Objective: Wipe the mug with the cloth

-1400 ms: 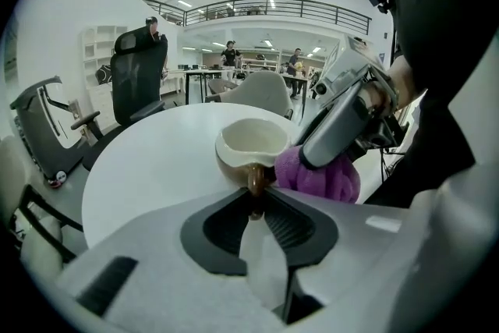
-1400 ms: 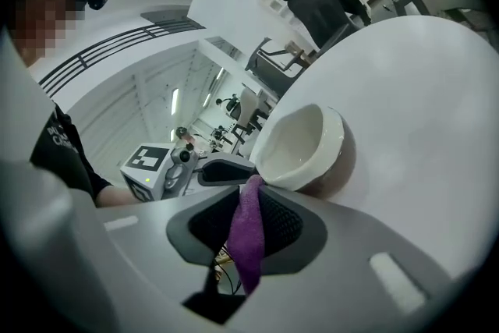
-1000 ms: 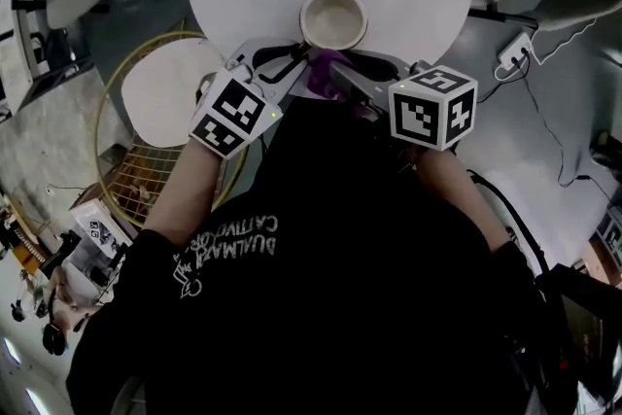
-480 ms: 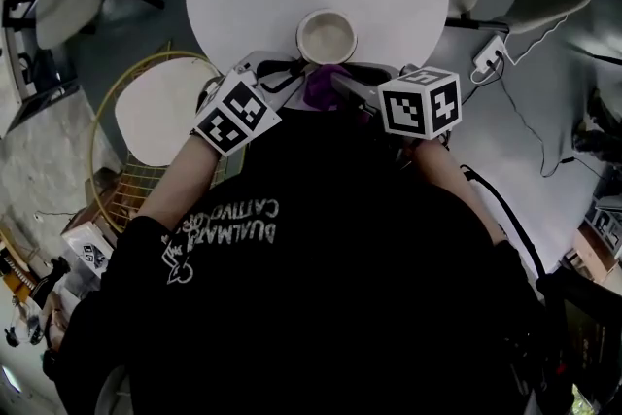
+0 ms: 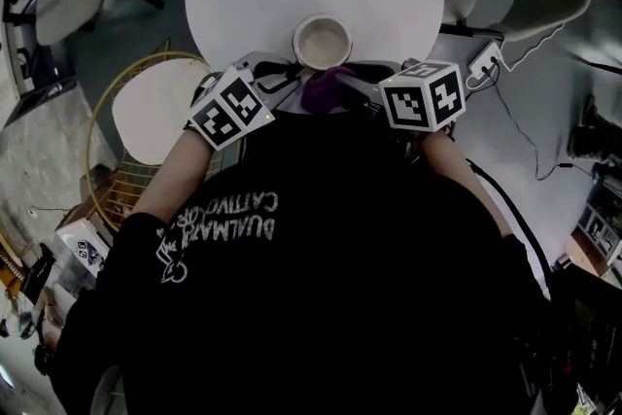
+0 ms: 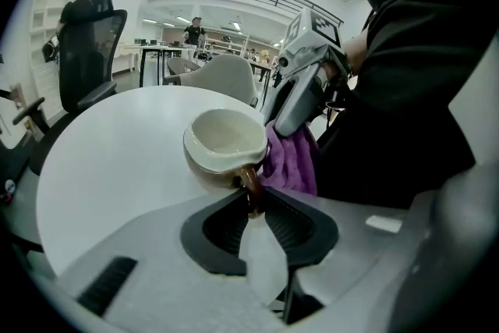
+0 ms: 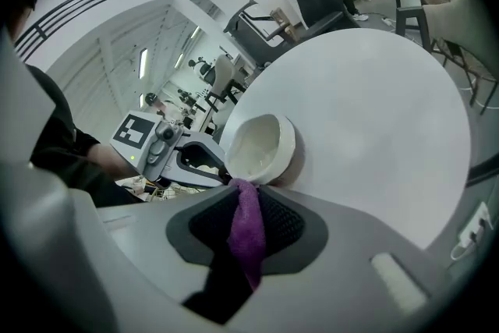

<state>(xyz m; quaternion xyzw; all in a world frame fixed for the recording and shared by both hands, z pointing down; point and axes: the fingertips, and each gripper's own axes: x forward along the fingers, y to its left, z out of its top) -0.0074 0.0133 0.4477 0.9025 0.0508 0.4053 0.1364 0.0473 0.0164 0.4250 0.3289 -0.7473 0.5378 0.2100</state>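
Wiping looks barely begun. The left claw point(image 6: 253, 207) pinches the mug point(image 6: 222, 144) by its brown handle point(image 6: 250, 182). The right claw point(image 7: 246, 199), clamped on the purple cloth point(image 7: 249, 234), presses it to the mug's side.

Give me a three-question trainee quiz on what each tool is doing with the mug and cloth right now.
1. True or false: the left tool grips the mug by its handle.
2. Multiple choice: what is clamped in the right tool? A) a sponge B) a cloth C) nothing
3. Fill in: the cloth's colour is ____.

Key: 1. True. 2. B. 3. Purple.
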